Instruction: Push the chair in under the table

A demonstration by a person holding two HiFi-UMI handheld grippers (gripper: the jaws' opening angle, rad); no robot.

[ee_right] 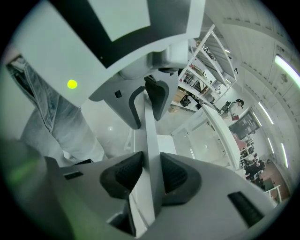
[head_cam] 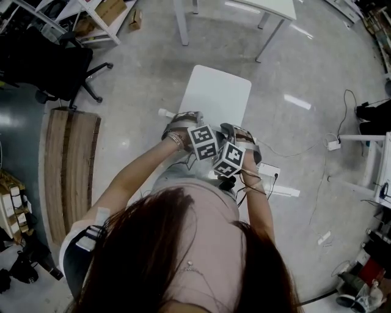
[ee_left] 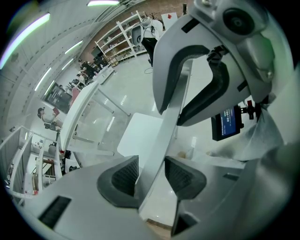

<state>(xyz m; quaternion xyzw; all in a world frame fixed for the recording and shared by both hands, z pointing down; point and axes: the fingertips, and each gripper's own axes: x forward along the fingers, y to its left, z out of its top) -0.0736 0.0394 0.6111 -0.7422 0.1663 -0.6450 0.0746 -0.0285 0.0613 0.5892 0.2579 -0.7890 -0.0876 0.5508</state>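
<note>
Left hand-held gripper [ee_left: 151,177] and right hand-held gripper [ee_right: 151,172] are clamping the backrest [ee_left: 174,110] of the chair [head_cam: 217,95] side by side, seemingly evening the push toward the bench [head_cam: 269,7].

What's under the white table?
Between the table's legs, only bare floor shows. The chair stands in front of it, not under it yet. The tabletop covers part of the floor below, so I can't see everything there.
</note>
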